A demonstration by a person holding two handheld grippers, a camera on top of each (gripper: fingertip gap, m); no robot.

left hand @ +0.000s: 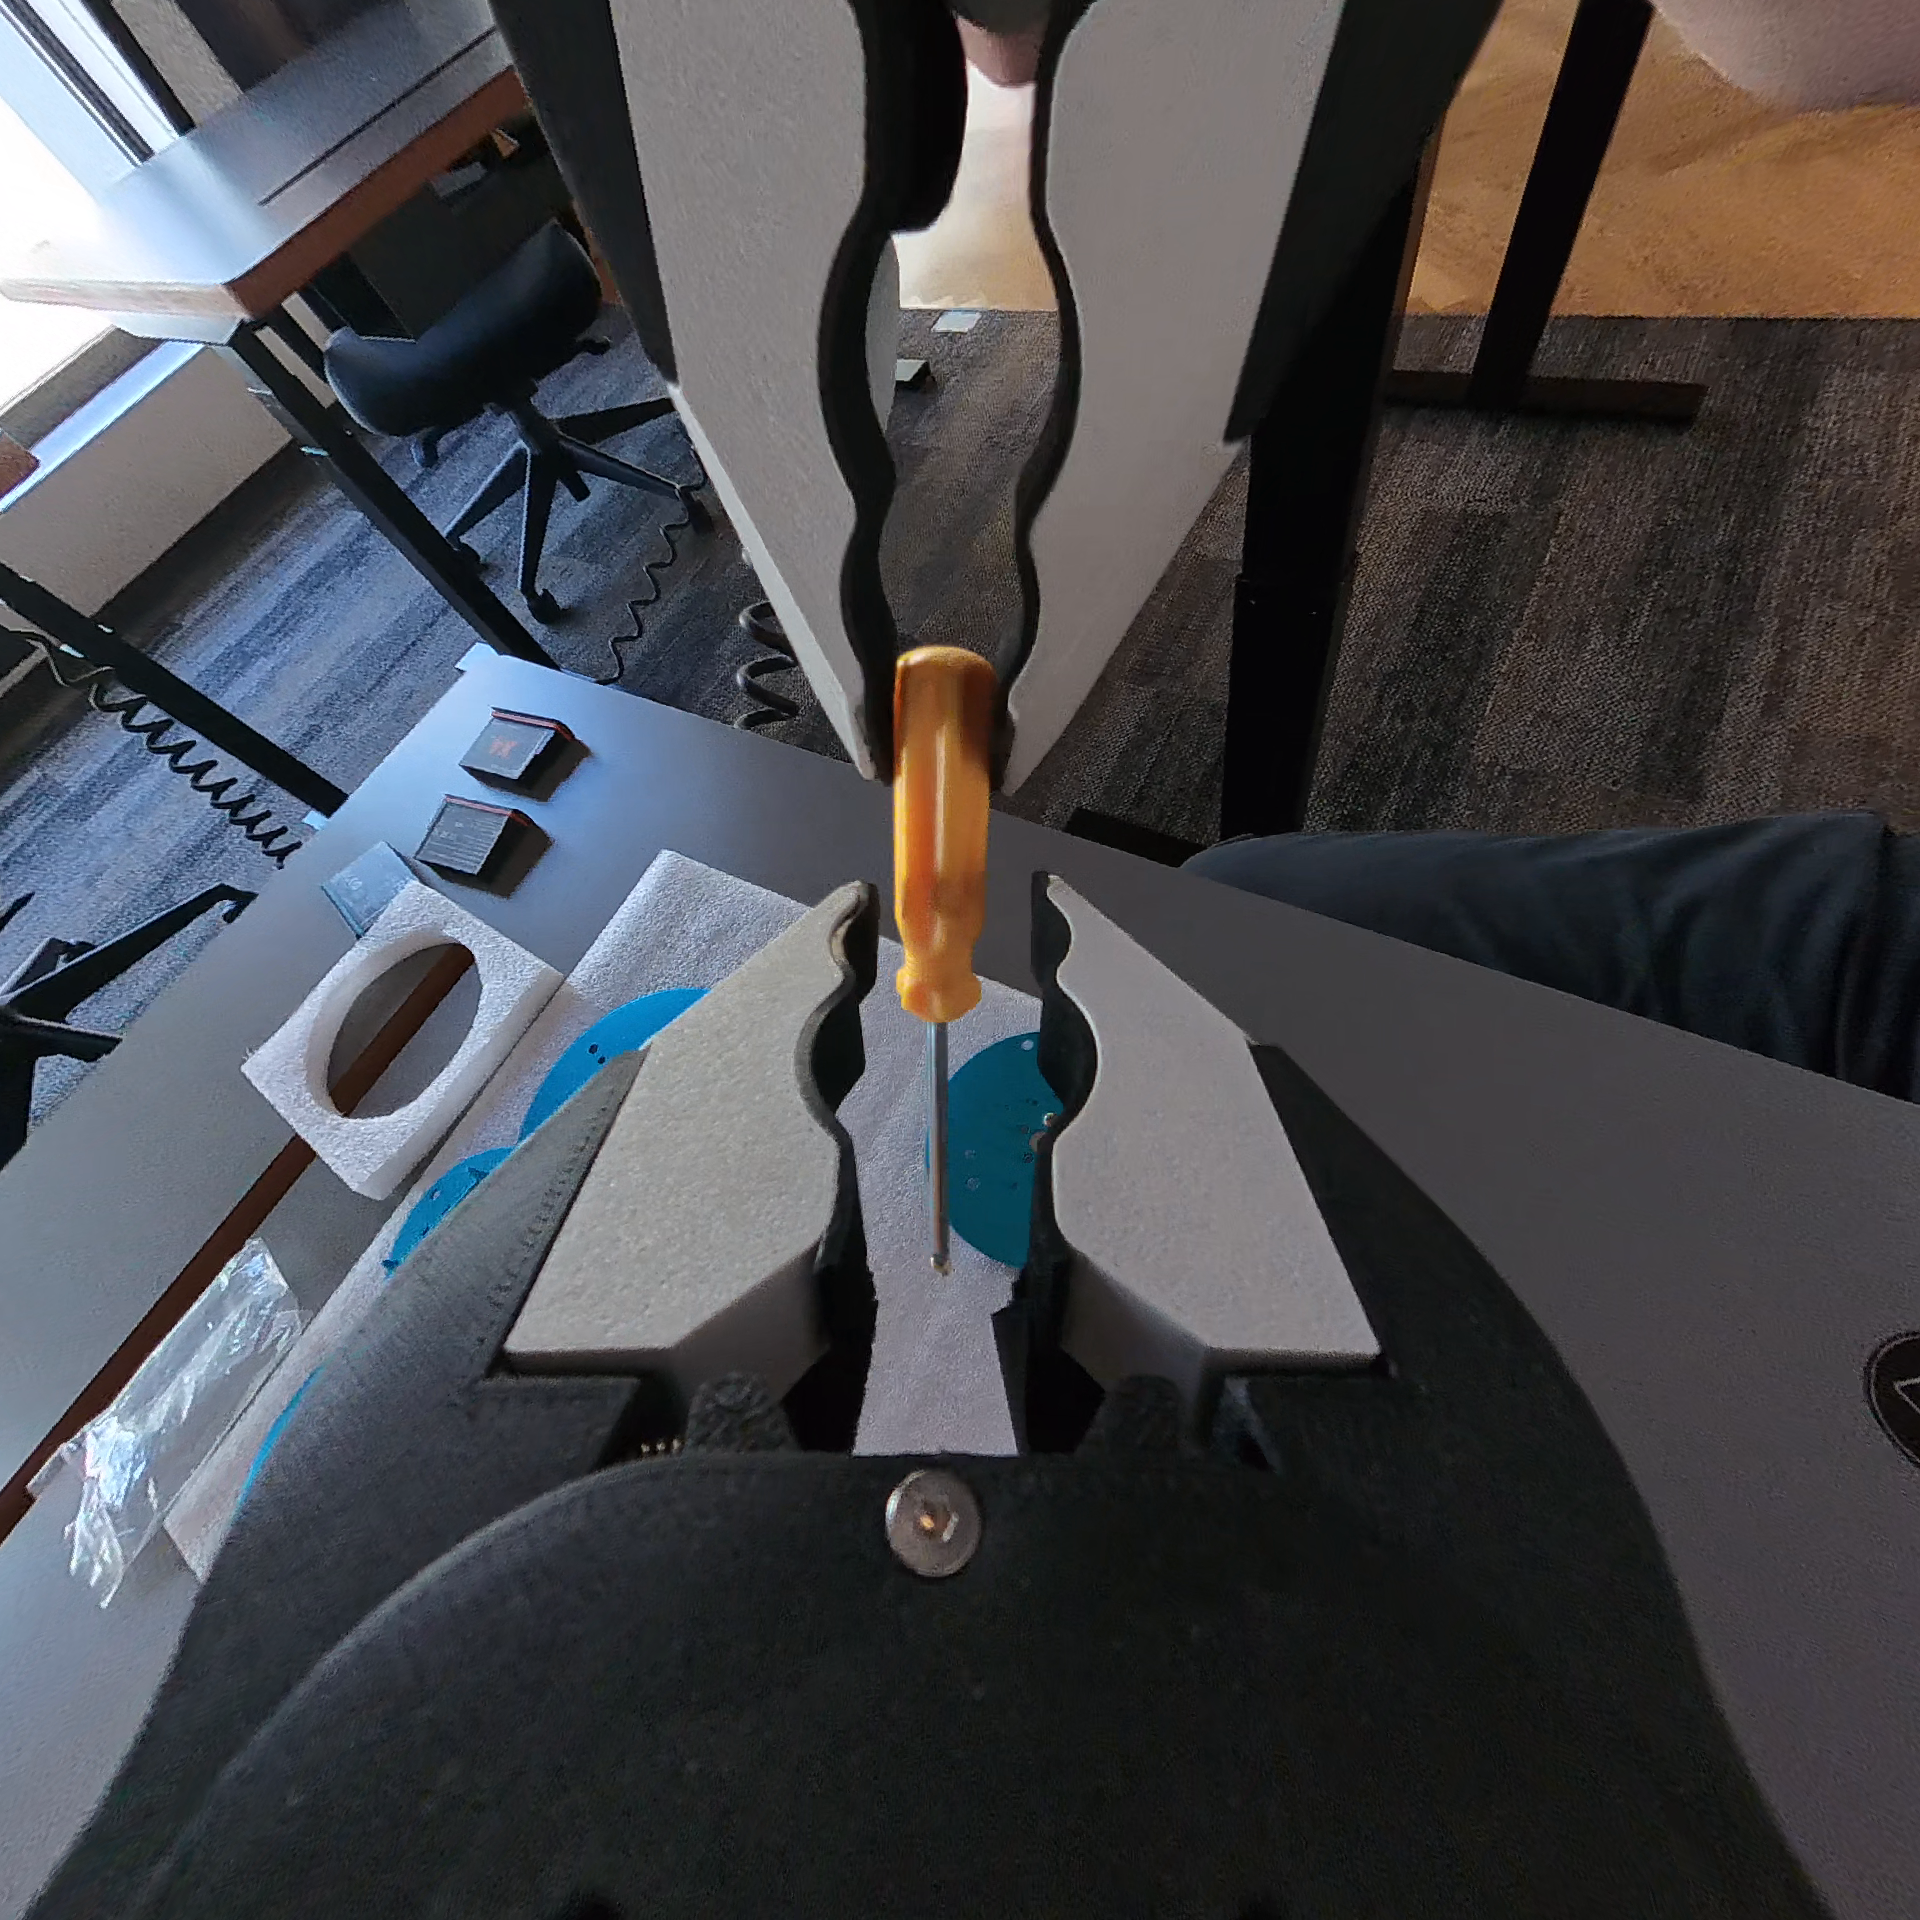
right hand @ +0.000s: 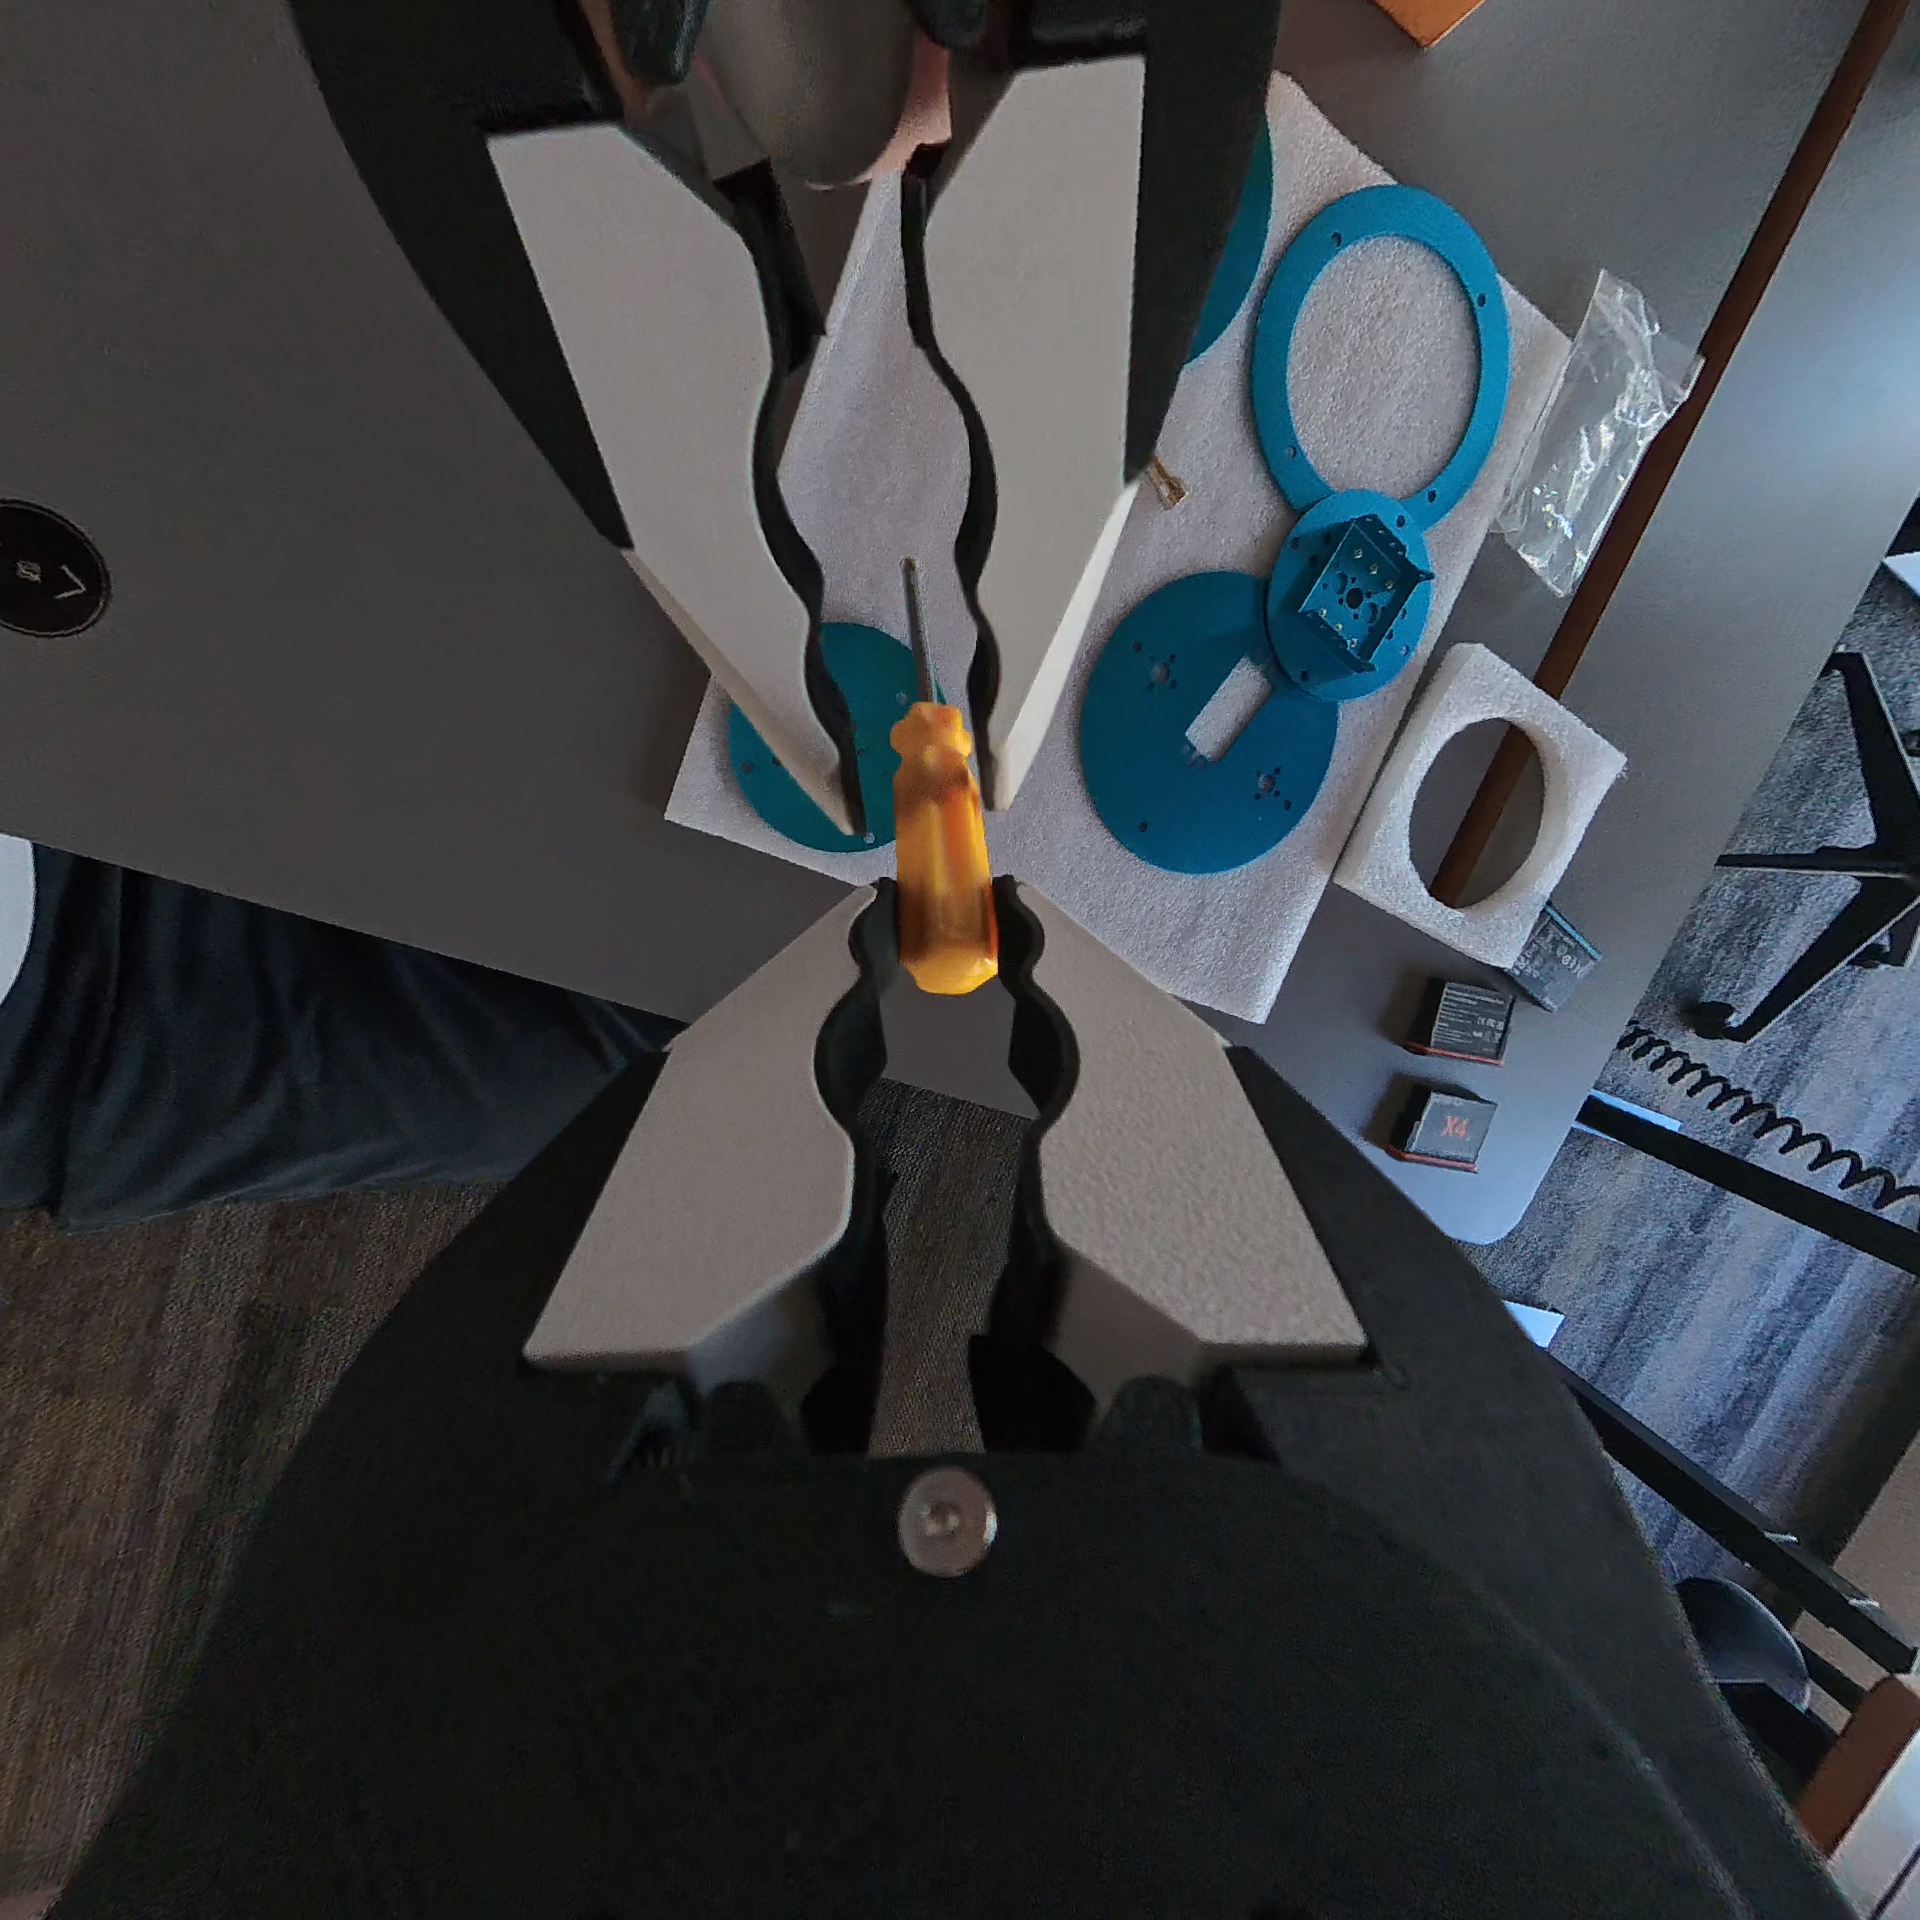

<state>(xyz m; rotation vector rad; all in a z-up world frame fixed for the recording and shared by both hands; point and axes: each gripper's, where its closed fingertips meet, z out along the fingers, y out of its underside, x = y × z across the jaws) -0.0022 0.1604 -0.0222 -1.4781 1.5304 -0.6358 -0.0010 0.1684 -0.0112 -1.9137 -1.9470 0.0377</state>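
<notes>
Screwdriver (left hand: 938, 831): translucent amber-orange fluted handle, thin steel shaft, small tip. It hangs tip-down above the white foam sheet (left hand: 935, 1340), over the grey table (left hand: 1455, 1143).

Right gripper (right hand: 940, 914): tongs clamped on the butt end of the handle, both fingertips pressing its sides. Seen from the left wrist view, the same gripper comes in from above.

Left gripper (left hand: 951, 894): tongs parted, one finger on each side of the lower handle and shaft, with a gap on both sides; no contact visible.

On the foam sheet lie teal-blue flat parts: a ring (right hand: 1382, 343), a disc with a rectangular slot (right hand: 1205, 727), and a smaller round plate carrying a square bracket (right hand: 1351, 597). A further teal disc (right hand: 821, 748) sits under the left gripper's fingers and is mostly hidden. Beside the sheet lies a white foam block with an oval cut-out (right hand: 1481, 821), and a clear plastic bag (right hand: 1600, 426) whose contents cannot be made out.

Near the table edge are two small black boxes with orange trim (right hand: 1439, 1127); their labels bear print, too small to resolve on the farther one. A round dark printed mark (right hand: 47, 571) sits on the tabletop, partly cut off in the left wrist view.

A dark-clad leg (left hand: 1662, 935) shows past the table edge. An office chair (left hand: 468, 353) stands on the carpet.
</notes>
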